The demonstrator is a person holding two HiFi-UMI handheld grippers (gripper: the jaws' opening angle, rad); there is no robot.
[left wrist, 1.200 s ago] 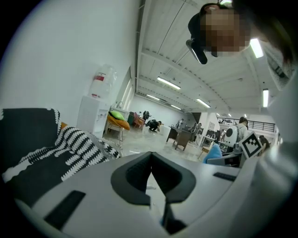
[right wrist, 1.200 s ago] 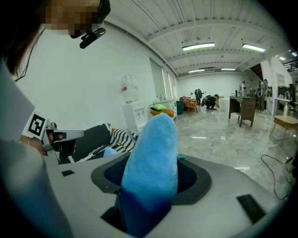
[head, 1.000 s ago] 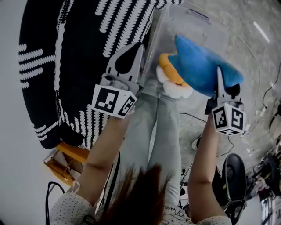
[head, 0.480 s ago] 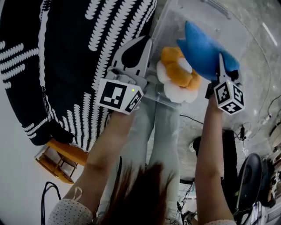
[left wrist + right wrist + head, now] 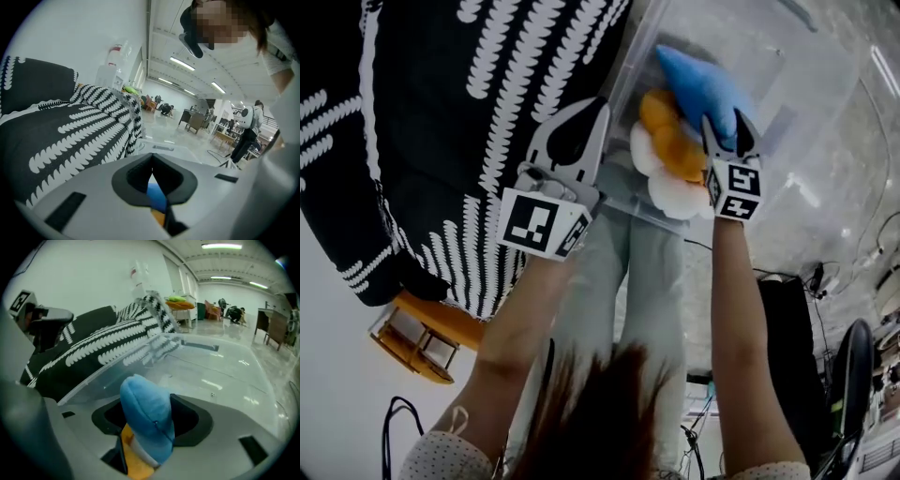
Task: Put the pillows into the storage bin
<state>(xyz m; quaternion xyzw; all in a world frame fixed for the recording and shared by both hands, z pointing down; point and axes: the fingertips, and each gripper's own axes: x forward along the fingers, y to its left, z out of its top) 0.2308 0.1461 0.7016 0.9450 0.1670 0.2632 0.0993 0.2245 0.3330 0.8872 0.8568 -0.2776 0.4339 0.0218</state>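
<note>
So the right gripper (image 5: 725,127) is clamped on the blue, orange and white plush pillow (image 5: 698,84), holding it inside the clear storage bin (image 5: 806,84), close to its left wall. The left gripper (image 5: 596,108) has its jaws pressed together, empty, just outside that wall, over the big black-and-white pillow (image 5: 441,122).

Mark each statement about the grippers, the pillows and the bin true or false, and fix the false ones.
1. The right gripper is clamped on the blue plush pillow. True.
2. The left gripper has its jaws wide apart. False: its jaws are together, with nothing held.
3. The storage bin is opaque black. False: it is clear plastic.
4. The black-and-white patterned pillow is next to the left gripper. True.
</note>
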